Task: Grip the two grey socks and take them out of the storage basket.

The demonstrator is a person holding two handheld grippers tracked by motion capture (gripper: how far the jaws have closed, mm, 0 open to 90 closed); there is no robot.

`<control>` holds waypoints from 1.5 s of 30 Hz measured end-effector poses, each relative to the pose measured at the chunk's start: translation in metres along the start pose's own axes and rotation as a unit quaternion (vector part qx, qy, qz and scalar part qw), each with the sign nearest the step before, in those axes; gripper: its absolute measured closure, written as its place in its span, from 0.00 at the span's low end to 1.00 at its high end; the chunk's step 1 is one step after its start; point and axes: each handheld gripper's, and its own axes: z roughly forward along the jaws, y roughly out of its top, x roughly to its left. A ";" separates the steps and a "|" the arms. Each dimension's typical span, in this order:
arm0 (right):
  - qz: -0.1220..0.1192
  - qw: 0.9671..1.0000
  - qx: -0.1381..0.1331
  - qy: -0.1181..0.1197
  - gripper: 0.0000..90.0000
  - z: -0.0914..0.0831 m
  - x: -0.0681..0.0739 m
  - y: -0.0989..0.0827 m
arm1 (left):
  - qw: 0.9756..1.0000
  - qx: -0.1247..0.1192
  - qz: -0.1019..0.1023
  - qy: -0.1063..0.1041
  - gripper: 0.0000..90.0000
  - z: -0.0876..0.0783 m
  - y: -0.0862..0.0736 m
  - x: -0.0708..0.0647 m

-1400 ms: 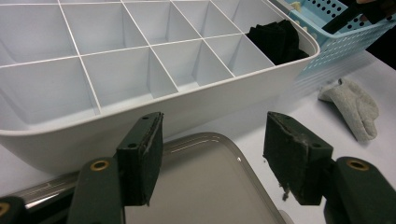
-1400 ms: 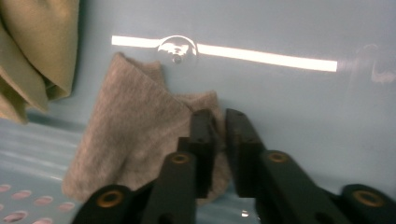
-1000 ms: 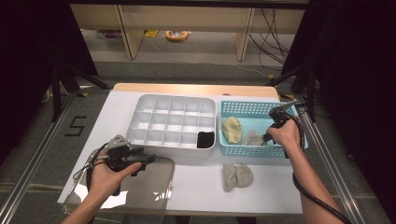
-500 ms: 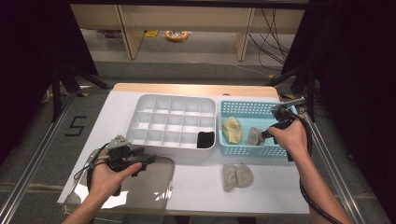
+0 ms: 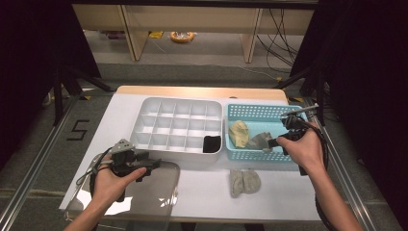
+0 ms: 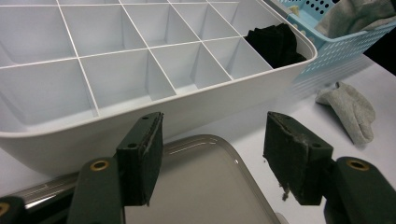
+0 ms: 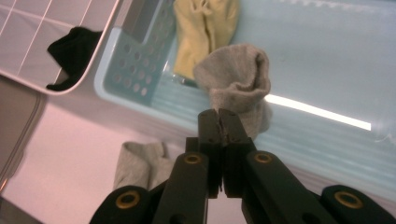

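Gripping a crumpled grey sock (image 7: pixel 236 86) by a pinch of its fabric, the right tool (image 7: pixel 219 125) has its two black jaws pressed together on the cloth and holds it above the light blue perforated plastic basket (image 5: pixel 250 111), close to the basket's near wall. In the high view the same right tool (image 5: pixel 275 142) sits at the basket's right end, with the grey sock (image 5: pixel 259 140) hanging from it just beside a pale yellow sock (image 5: pixel 238 133) that lies in the basket. A second grey sock (image 5: pixel 244 181) lies flat on the white desk (image 5: pixel 211 187), in front of the basket and apart from it. To the left of the basket and just beside it stands a white plastic organiser tray divided into many square compartments (image 5: pixel 144 108); its near right corner compartment holds a folded black sock (image 5: pixel 211 143). The left tool (image 6: pixel 215 161) has its jaws standing wide apart with nothing between them, and hovers over a clear rounded plastic lid (image 6: pixel 205 186) that lies on the desk against the front of the white tray. In the high view the left tool (image 5: pixel 153 164) is at the near left of the desk, pointing toward the right.
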 end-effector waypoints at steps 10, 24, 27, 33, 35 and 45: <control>-0.058 0.998 0.008 0.022 0.99 -0.001 0.009 -0.029 | 1.000 0.002 0.001 -0.001 0.41 0.000 0.001 0.000; -0.097 0.993 0.048 0.045 0.99 0.013 0.026 -0.068 | 1.000 -0.001 -0.001 0.004 0.40 -0.001 0.002 -0.003; -0.098 0.992 0.060 0.050 0.99 0.015 0.030 -0.076 | 1.000 -0.002 0.005 0.001 0.40 -0.001 0.002 -0.003; -0.121 0.988 0.069 0.070 0.99 0.017 0.031 -0.089 | 1.000 -0.005 0.004 -0.002 0.40 -0.002 0.003 -0.004; -0.111 0.989 0.073 0.071 0.99 0.013 0.033 -0.091 | 1.000 -0.007 0.003 0.001 0.40 -0.002 0.003 -0.004; -0.039 0.997 0.061 -0.007 0.99 -0.001 -0.009 -0.089 | 1.000 -0.007 0.004 -0.002 0.40 -0.001 0.003 -0.004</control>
